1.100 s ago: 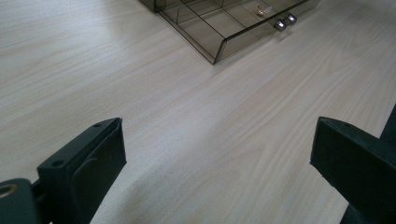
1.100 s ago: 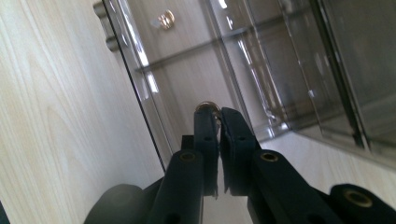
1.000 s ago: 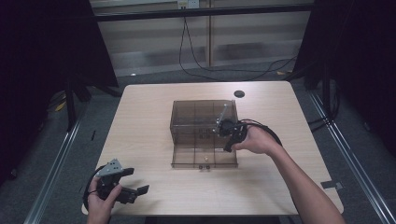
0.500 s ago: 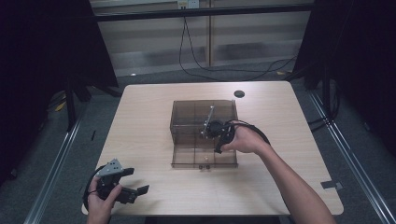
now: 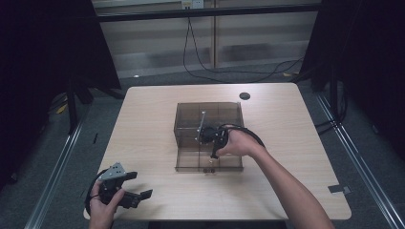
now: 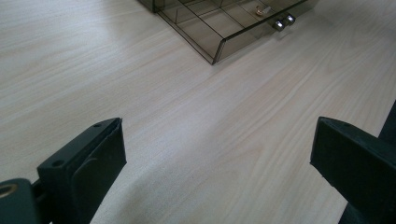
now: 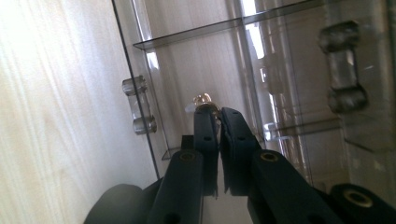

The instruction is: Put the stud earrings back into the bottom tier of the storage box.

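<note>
The drawer box (image 5: 208, 136) sits mid-table (image 5: 296, 191), its tray pulled toward the near edge; a small disc (image 5: 244, 96) lies behind it, and what's probably a ring (image 6: 259, 9) is in the tray.

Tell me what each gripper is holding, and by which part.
The right gripper pinches a small gold ring by its band at the jaw tips, over the clear drawer box. The left gripper holds nothing.

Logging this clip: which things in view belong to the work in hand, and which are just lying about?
In the job:
- right gripper, shut on the small gold piece
- clear drawer box, drawer pulled out

Lying about:
- left gripper, open, resting at the table corner
- black disc
</note>
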Tool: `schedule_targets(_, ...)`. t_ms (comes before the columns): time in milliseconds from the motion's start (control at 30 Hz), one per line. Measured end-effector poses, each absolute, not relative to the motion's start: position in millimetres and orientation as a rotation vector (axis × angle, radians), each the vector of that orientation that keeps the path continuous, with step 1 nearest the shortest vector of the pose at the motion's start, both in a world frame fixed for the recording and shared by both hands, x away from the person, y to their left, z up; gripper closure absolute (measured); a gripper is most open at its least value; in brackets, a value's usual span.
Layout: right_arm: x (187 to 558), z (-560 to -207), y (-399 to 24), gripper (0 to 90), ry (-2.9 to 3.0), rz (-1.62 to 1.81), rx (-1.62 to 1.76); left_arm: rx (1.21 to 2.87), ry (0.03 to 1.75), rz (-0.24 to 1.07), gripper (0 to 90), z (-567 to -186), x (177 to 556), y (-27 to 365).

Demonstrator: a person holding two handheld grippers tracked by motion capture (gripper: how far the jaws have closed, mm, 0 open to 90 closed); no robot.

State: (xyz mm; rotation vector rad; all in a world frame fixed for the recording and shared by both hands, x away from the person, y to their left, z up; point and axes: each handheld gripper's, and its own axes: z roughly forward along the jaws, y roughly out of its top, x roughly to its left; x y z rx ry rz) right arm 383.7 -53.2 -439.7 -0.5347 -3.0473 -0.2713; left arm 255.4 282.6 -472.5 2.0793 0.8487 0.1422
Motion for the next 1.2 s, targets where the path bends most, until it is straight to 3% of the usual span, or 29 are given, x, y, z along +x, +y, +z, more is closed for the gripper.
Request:
schedule_targets(600,389,-463,-32,85.4,-3.056,-0.187,-0.496,2.081,0.851,0.143,3.2,-473,256,283)
schedule_targets(1200,390,-453,-39,79.8,-3.046,-0.256,-0.51,2.072,0.875,0.142,3.2,-474,257,285)
